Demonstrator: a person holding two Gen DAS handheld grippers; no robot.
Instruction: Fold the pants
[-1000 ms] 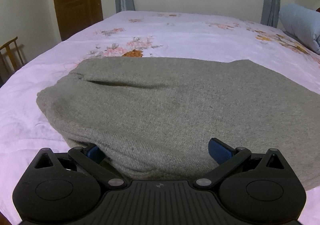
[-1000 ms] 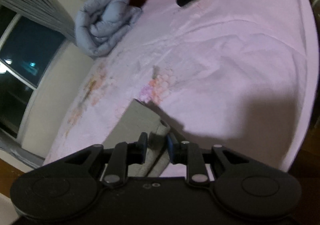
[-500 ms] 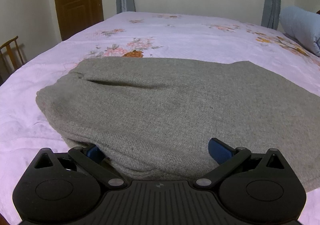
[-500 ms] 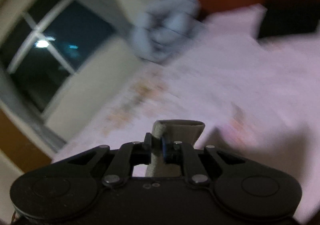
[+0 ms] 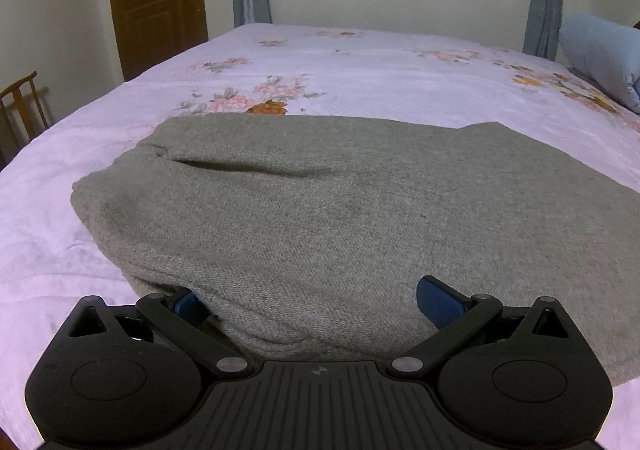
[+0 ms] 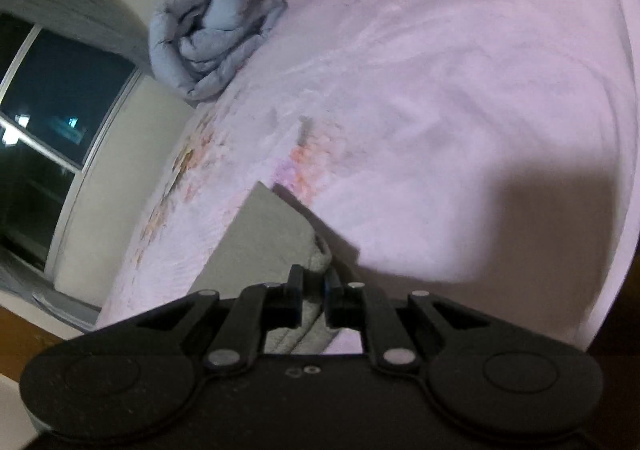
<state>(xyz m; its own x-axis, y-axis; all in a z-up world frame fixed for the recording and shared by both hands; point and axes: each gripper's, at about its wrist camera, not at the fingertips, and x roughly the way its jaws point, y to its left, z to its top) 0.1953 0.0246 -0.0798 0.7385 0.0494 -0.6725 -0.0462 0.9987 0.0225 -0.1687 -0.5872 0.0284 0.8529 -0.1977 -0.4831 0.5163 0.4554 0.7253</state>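
Lying across the near half of the bed (image 5: 360, 62), the grey pants (image 5: 340, 218) are already doubled over into a broad, thick slab, their far edge just short of the orange flower print on the sheet. I take the cloth for a soft, woolly knit with a fine diagonal weave: limp, fairly light, not slippery, likely to sag and slide out of line if lifted by one point alone. A long shallow crease runs across the upper layer toward the door side of the bed.

The left gripper (image 5: 312, 302) sits at the near rolled edge with its blue pads spread wide, one tucked beside the fold and the other resting on top; it grips nothing. The right gripper (image 6: 312, 290) is clenched on a corner of the pants (image 6: 276, 234), the thick hem bunched between its fingers, toward the end of the bed where the rolled blue quilt (image 6: 208, 30) lies against the headboard.

Corners and hems look like the best places to hold, since the doubled seam gives something firm to pinch. The pink sheet under it is thin and wrinkled, and could be caught along with the cloth.
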